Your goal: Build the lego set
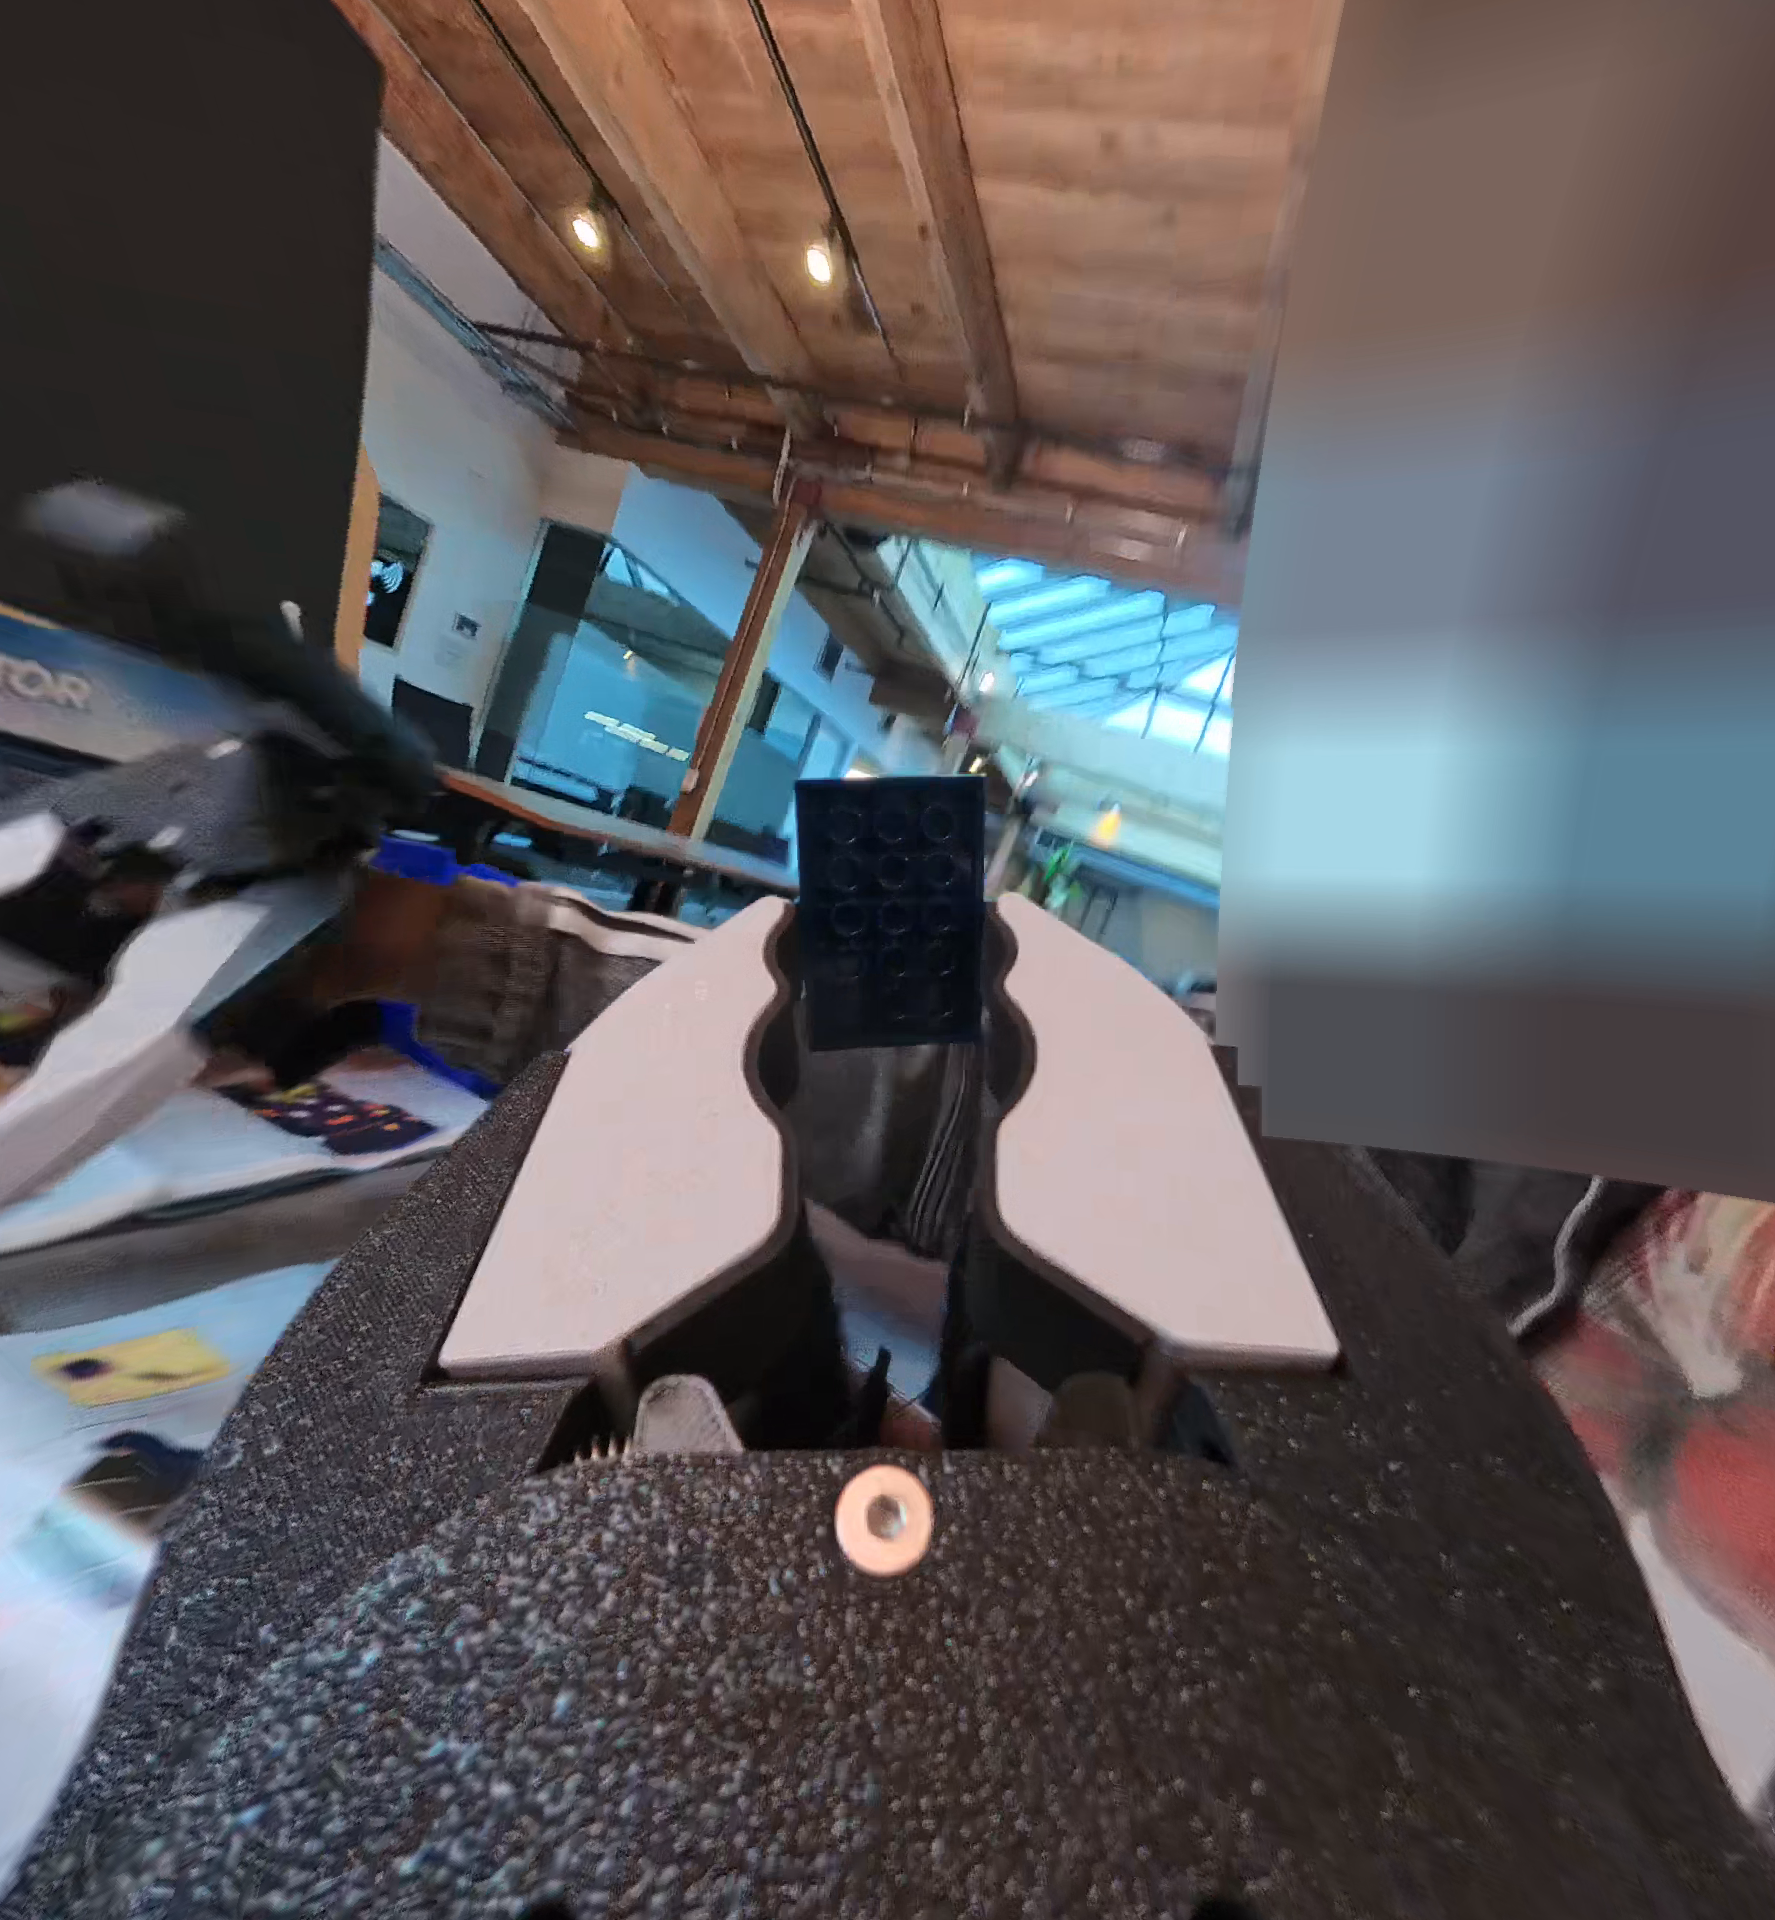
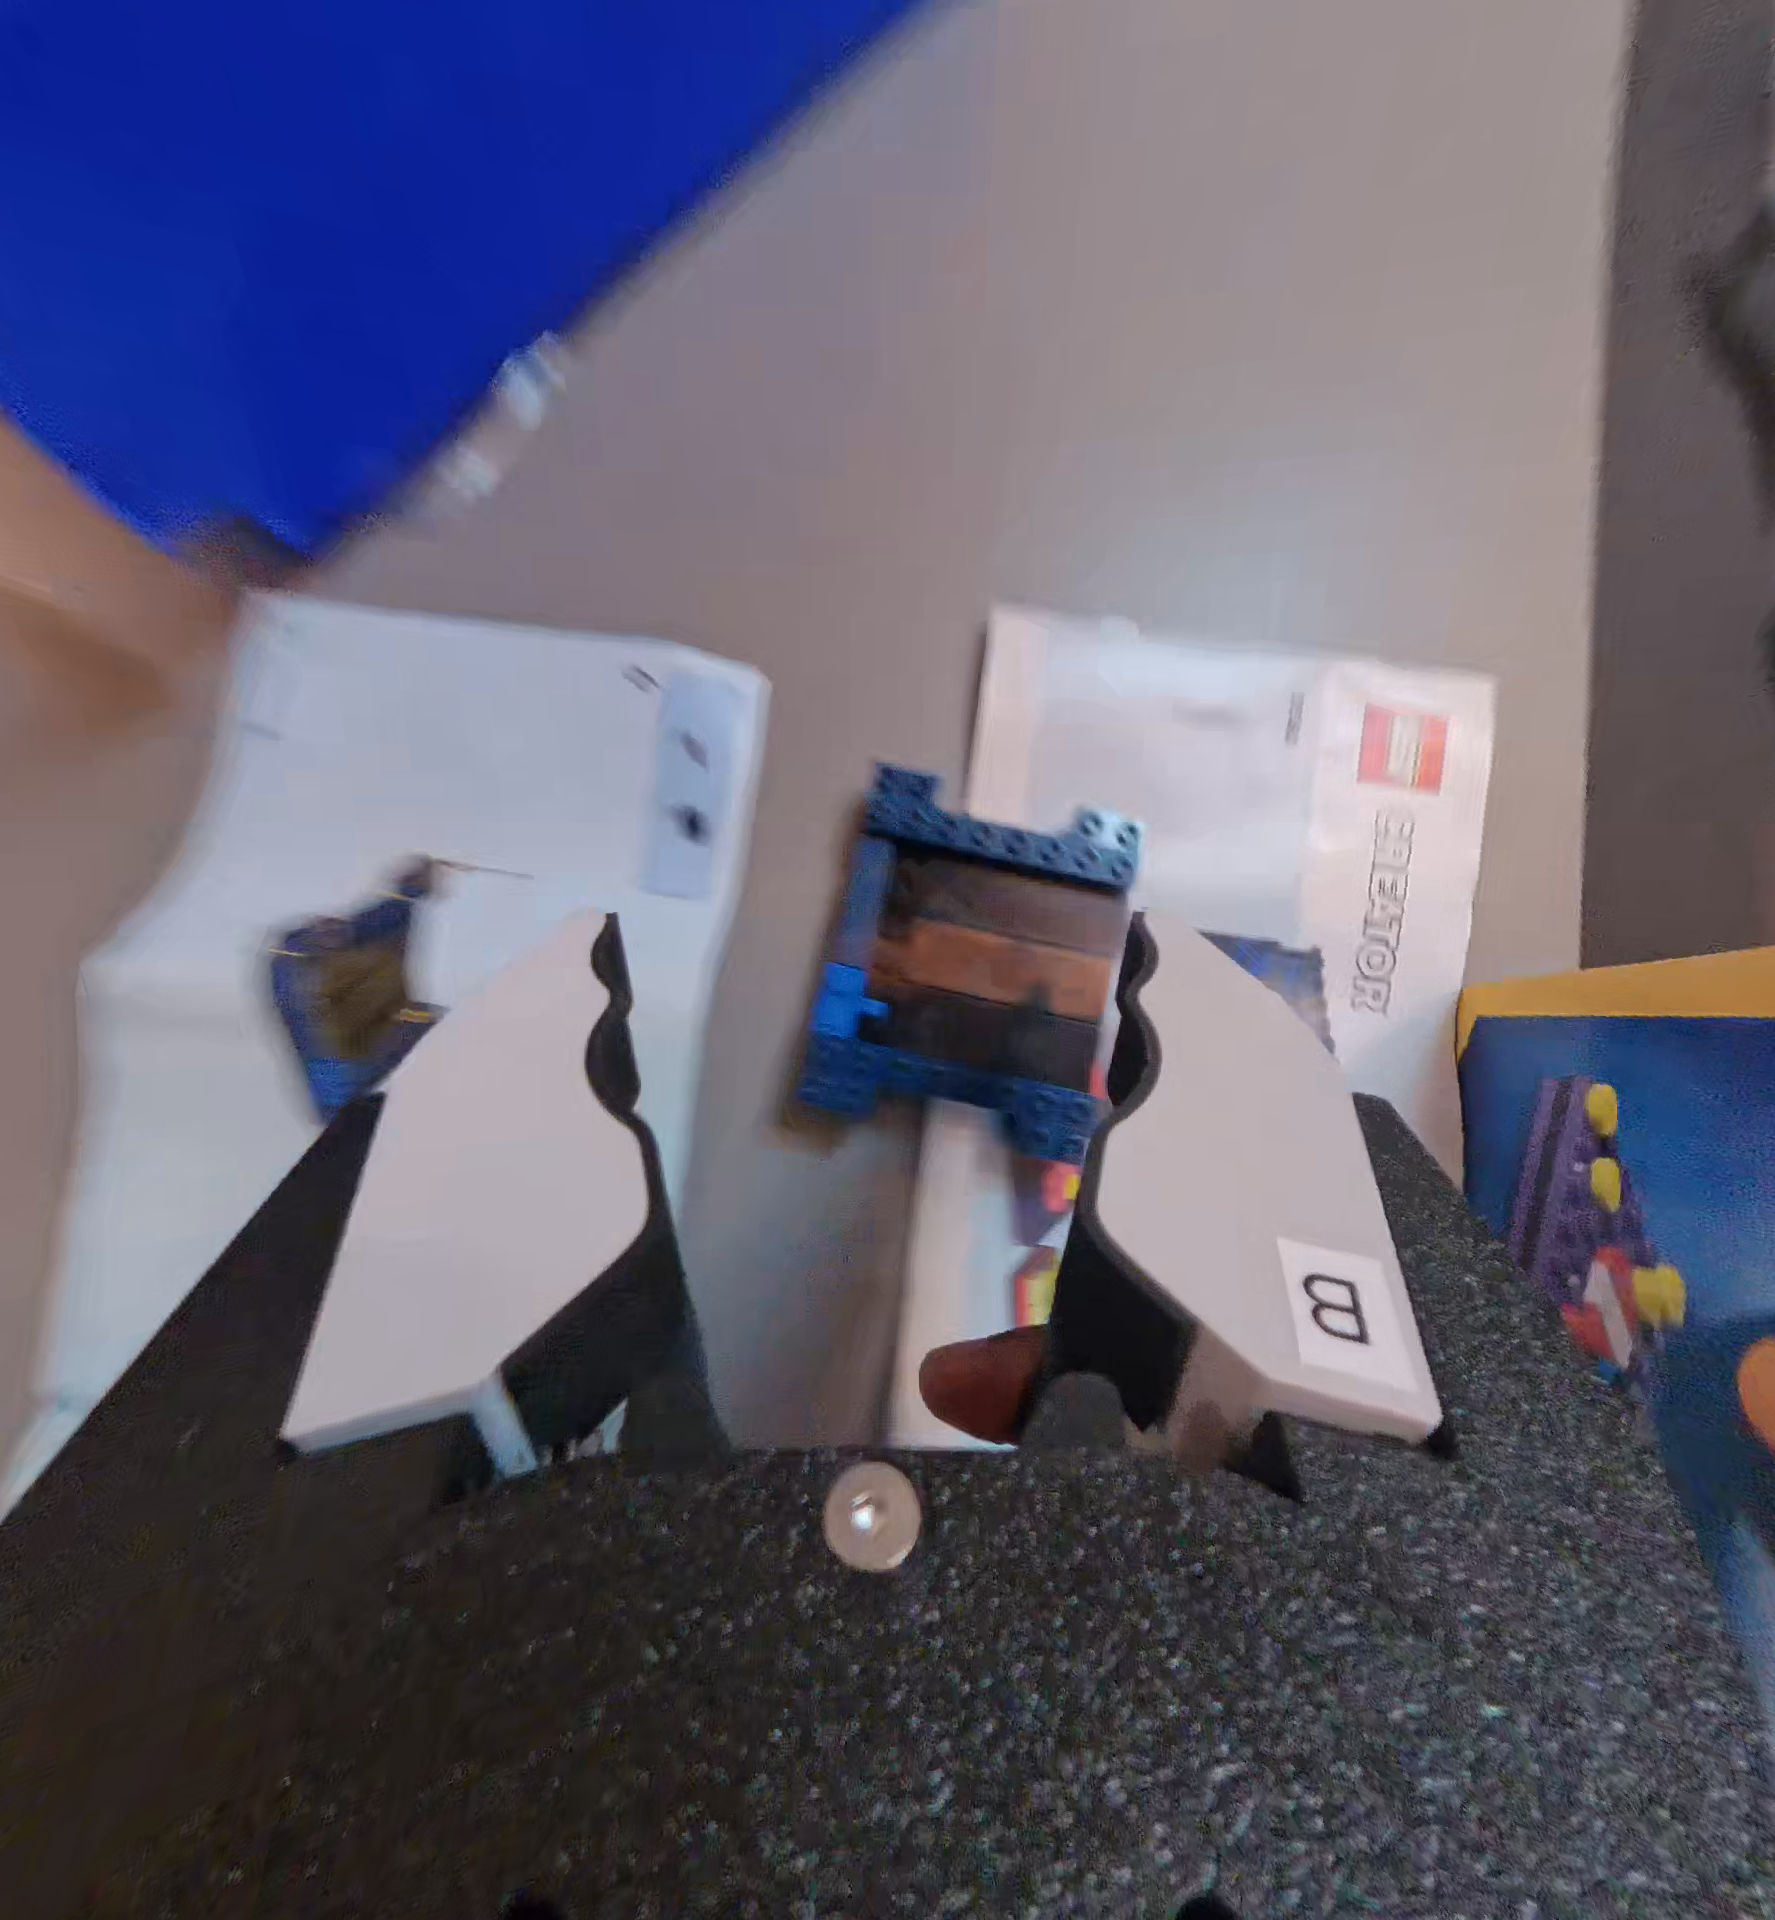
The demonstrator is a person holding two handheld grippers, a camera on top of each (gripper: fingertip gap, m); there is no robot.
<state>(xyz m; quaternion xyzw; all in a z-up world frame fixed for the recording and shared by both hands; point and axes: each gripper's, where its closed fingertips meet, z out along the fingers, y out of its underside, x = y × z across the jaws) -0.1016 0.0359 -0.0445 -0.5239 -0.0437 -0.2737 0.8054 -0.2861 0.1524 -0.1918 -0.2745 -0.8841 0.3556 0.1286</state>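
The right claw (image 2: 870,1023) is spread wide and holds nothing, above a blue and brown toy-brick assembly (image 2: 976,977) lying on the grey bench (image 2: 1174,364). The left claw (image 1: 891,930) pinches a dark navy studded plastic plate (image 1: 891,909), raised upright.

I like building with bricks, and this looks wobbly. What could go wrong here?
The left gripper pinches only the lower part of the dark blue studded plate, held up in the air, so the plate might slip or twist. The open right gripper hangs blurred right over the blue and brown brick build and could bump it.
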